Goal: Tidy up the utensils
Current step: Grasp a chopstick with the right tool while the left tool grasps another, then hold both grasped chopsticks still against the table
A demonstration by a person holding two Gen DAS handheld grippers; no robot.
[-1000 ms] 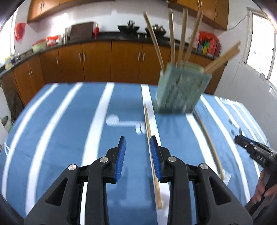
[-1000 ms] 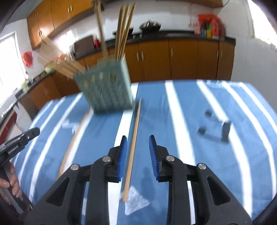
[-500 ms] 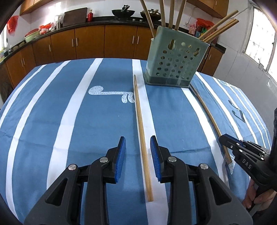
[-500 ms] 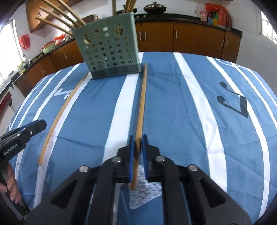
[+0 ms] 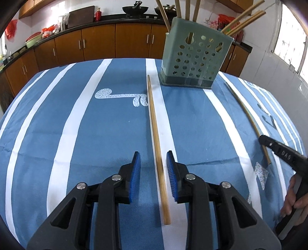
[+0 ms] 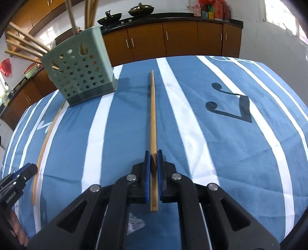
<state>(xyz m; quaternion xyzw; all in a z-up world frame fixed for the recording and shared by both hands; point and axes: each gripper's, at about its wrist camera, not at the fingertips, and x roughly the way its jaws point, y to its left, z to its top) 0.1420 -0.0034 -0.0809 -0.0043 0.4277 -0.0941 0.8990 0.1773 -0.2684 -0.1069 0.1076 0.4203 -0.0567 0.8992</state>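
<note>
You're in a home kitchen: brown wooden cabinets (image 5: 96, 44) run under a dark worktop (image 5: 123, 18), woks (image 5: 137, 8) sit on the stove, and a cutting board (image 5: 80, 16) leans against white tiled walls.

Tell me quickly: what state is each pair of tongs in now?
Left tongs: open, straddling a chopstick.
Right tongs: closed on a chopstick.

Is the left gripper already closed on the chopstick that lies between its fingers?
No, the left gripper is open: its blue pads stand apart on either side of the chopstick, which lies flat on the tablecloth.
</note>
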